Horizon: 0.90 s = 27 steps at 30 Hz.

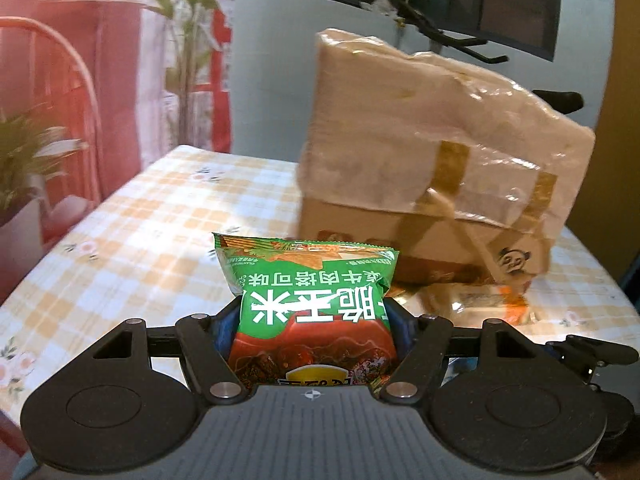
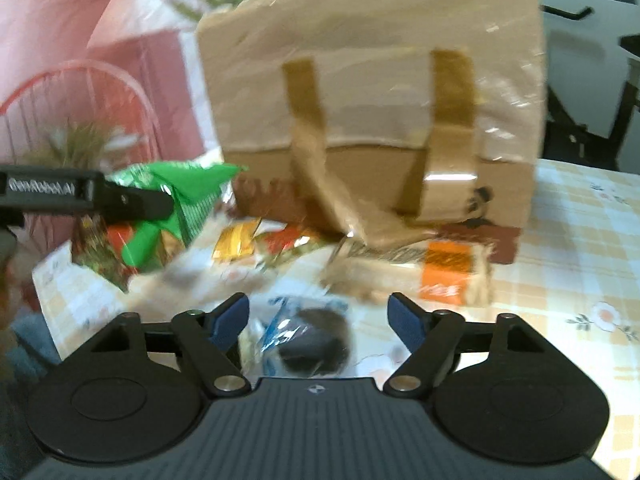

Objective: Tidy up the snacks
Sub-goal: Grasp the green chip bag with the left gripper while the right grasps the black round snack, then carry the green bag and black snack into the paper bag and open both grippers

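My left gripper (image 1: 312,320) is shut on a green and red snack bag (image 1: 308,280) and holds it above the table, left of a beige tote bag (image 1: 432,152). In the right wrist view the left gripper (image 2: 160,204) shows at the left edge with the green bag (image 2: 184,192). My right gripper (image 2: 318,320) is open above a clear wrapped dark round snack (image 2: 312,340) lying on the table. The tote bag (image 2: 372,92) stands just behind. An orange-labelled packet (image 2: 444,276) and gold and red wrapped snacks (image 2: 260,240) lie at its foot.
The table has a yellow checked floral cloth (image 1: 132,232). A red wire rack (image 1: 60,92) and potted plants (image 1: 24,152) stand at the far left. A dark window (image 1: 500,0) is behind the tote.
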Motion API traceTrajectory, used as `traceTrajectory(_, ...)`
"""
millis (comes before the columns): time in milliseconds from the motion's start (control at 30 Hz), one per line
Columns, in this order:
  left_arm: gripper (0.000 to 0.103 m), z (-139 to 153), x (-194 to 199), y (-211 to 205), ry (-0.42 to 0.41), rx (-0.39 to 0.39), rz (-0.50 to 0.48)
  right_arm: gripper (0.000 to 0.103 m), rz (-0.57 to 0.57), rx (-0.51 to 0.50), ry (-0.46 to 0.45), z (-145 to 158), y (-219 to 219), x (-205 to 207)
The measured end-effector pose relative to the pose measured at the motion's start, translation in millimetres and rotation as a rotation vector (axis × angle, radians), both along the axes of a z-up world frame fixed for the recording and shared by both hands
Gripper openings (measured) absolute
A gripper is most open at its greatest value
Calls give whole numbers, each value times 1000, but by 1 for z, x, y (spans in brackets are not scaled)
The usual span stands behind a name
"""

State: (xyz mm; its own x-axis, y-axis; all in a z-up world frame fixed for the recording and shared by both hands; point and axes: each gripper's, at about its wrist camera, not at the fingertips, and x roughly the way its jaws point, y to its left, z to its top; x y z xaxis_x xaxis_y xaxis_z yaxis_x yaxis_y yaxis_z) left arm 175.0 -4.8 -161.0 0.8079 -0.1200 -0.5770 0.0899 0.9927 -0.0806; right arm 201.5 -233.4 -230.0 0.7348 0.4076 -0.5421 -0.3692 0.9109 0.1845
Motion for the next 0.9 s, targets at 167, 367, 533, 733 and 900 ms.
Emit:
traceTrajectory(167,73,-7,-3,3,9,31,23,54,-4,-15,33,-8,1,3)
traceTrajectory(367,73,-11,-4,8,12,33,33,49,-101,-20,10,-9,-16,-7)
traceTrajectory(533,73,-13,-6,11,15,23,59,49,-203,63,25,-10,-39,-7)
traceTrajectory(733,73,-8,-9,12,-13,19,74,48,-199,74,-20,-3,-41,-13)
traceTrajectory(900,73,13,-11,18,-90,7,99,48,-233,82,-96,15,-49,-23)
